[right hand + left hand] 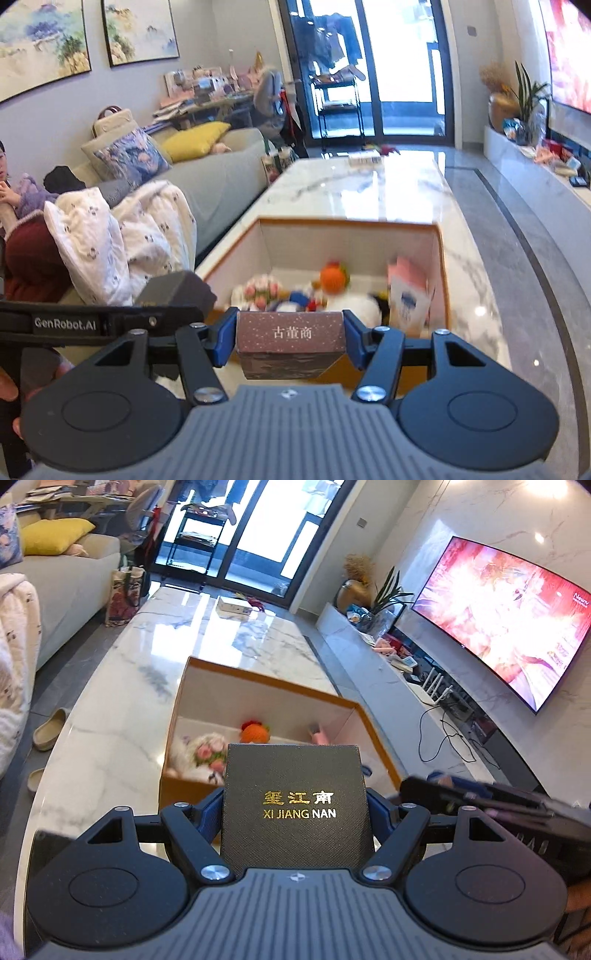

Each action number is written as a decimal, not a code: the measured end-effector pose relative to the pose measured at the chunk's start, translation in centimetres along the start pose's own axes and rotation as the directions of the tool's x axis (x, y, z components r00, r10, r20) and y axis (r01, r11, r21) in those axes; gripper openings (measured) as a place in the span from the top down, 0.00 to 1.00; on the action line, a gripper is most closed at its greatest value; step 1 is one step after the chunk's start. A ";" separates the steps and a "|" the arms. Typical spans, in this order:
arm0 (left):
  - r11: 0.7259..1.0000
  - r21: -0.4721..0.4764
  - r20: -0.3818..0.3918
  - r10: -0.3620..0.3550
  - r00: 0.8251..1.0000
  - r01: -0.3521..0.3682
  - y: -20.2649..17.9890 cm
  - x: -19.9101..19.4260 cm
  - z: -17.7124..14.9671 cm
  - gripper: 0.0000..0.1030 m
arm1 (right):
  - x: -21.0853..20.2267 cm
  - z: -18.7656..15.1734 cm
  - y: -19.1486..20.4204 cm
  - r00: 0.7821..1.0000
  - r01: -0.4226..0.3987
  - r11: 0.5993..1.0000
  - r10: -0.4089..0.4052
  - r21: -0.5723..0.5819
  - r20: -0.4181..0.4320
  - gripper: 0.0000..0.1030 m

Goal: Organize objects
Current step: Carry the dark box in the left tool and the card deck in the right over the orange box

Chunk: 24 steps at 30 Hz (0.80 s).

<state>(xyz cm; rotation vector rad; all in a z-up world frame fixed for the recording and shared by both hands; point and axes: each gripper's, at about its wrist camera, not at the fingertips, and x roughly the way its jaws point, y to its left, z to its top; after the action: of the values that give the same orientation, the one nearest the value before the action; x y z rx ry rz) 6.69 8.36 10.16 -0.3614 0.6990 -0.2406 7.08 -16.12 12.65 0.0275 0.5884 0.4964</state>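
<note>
My left gripper [294, 805] is shut on a black box [295, 805] with gold lettering, held just before the near edge of an open orange cardboard box [258, 679]. My right gripper [290, 334] is shut on a small brown box [290, 345] with white characters, above the near rim of the same cardboard box [347, 223]. Inside lie a flower bunch [260, 290], an orange knitted toy [332, 277], a pink and white carton [408, 291] and other small items. The right gripper shows at the right of the left wrist view [480, 801].
The cardboard box stands on a long white marble table [207, 627]. A small white box [232, 607] lies at its far end. A sofa [221, 173] with cushions, a blanket and a seated person is left; a TV [509, 635] and its low cabinet are right.
</note>
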 end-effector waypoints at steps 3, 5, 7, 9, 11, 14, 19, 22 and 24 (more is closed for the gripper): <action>1.000 0.023 0.001 0.013 1.000 -0.013 0.2 1.0 1.6 0.14 | 0.7 2.3 -1.0 1.000 0.009 1.000 -0.009 -0.018 0.021 0.42; 0.999 0.034 -0.003 0.023 1.000 -0.023 0.6 1.8 2.7 0.14 | 1.6 3.9 -1.9 0.999 0.017 1.000 -0.016 -0.016 0.028 0.42; 0.999 0.044 -0.014 0.030 0.999 -0.029 0.9 2.8 3.8 0.14 | 2.8 5.3 -2.9 1.000 0.018 1.000 -0.018 -0.002 0.022 0.42; 0.998 0.050 -0.025 0.039 0.999 -0.037 1.4 3.9 4.8 0.14 | 4.3 6.5 -3.9 1.000 0.016 1.000 -0.016 0.014 0.011 0.42; 0.997 0.061 -0.040 0.043 0.998 -0.041 1.9 5.3 5.9 0.14 | 6.2 7.6 -4.8 1.000 0.012 0.999 -0.012 0.032 -0.008 0.42; 0.995 0.086 -0.072 0.053 0.996 -0.046 2.3 7.5 7.0 0.14 | 9.4 8.7 -6.0 0.999 0.013 0.999 -0.011 0.051 -0.048 0.42; 0.988 0.137 -0.126 0.084 0.989 -0.067 2.7 11.3 8.2 0.14 | 15.5 9.2 -7.3 0.989 0.074 0.997 -0.069 0.038 -0.133 0.42; 0.984 0.163 -0.155 0.090 0.984 -0.064 2.9 13.2 8.3 0.14 | 18.8 8.9 -7.6 0.979 0.099 0.995 -0.097 0.004 -0.182 0.42; 0.981 0.183 -0.171 0.098 0.980 -0.066 2.9 14.3 8.3 0.14 | 20.4 8.7 -7.8 0.973 0.108 0.994 -0.109 -0.016 -0.203 0.42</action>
<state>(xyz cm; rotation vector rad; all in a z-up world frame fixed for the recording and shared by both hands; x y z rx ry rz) 23.06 8.25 6.57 -0.1413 0.8619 -0.2564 29.82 -12.65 7.88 -0.0606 0.7856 0.3962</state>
